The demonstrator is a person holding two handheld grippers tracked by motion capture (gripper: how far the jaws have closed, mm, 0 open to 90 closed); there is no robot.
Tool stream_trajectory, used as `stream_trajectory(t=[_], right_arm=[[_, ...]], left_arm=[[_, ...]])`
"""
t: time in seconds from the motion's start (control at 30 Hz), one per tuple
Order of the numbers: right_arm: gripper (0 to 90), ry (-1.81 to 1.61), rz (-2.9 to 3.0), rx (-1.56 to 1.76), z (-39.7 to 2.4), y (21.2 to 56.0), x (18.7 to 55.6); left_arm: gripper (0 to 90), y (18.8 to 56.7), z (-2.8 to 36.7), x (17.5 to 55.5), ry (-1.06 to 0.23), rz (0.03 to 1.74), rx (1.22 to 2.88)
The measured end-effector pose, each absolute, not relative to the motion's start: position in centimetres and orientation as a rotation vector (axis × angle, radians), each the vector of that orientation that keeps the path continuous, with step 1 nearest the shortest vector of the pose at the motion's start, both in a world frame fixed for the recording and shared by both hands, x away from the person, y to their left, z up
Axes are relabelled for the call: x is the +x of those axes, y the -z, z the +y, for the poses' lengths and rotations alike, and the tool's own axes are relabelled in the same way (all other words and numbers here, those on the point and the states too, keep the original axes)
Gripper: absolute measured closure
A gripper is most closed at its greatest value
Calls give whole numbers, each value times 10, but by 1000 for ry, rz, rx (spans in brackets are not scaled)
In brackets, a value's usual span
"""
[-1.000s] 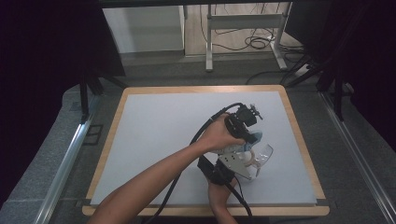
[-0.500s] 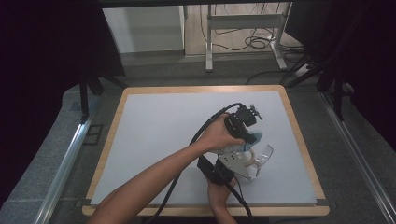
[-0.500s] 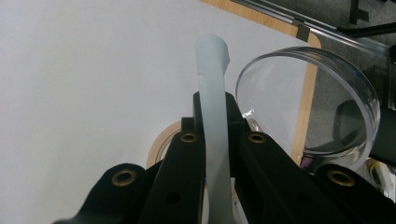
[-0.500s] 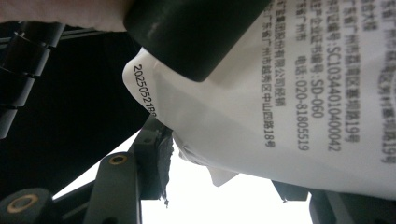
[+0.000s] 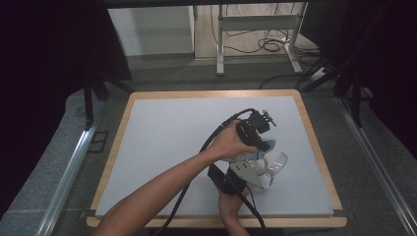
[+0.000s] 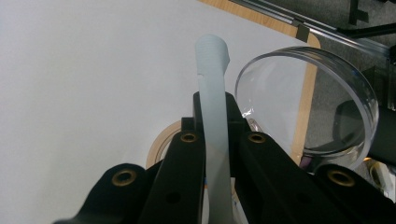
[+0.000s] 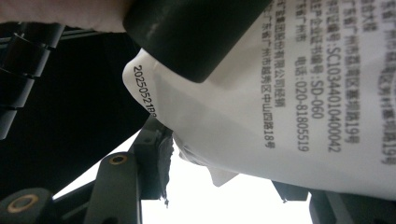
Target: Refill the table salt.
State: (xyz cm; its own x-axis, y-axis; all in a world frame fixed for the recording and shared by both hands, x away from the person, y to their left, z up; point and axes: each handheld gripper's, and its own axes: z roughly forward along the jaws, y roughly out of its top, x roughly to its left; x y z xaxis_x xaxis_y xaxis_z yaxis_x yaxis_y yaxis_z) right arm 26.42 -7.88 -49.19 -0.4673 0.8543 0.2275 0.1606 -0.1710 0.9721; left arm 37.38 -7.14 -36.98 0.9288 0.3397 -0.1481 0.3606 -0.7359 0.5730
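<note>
Our left fingers (image 6: 187,177) are clamped on a thin pale-blue strip (image 6: 212,93), soft and light; just right of them sits a clear glass dish (image 6: 327,93), slick and fragile. Our right fingers (image 7: 135,172) pinch the lower edge of a white printed pouch (image 7: 280,116), crinkly and limp, best held by its seam.
</note>
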Motion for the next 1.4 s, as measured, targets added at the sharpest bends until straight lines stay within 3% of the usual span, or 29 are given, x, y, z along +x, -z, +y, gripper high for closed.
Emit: stream_trajectory(t=[1.4], right_arm=[[472, -1688, 1556, 1178, -79, 493, 265]], left_arm=[[900, 372, -73, 374, 48, 491, 2458]])
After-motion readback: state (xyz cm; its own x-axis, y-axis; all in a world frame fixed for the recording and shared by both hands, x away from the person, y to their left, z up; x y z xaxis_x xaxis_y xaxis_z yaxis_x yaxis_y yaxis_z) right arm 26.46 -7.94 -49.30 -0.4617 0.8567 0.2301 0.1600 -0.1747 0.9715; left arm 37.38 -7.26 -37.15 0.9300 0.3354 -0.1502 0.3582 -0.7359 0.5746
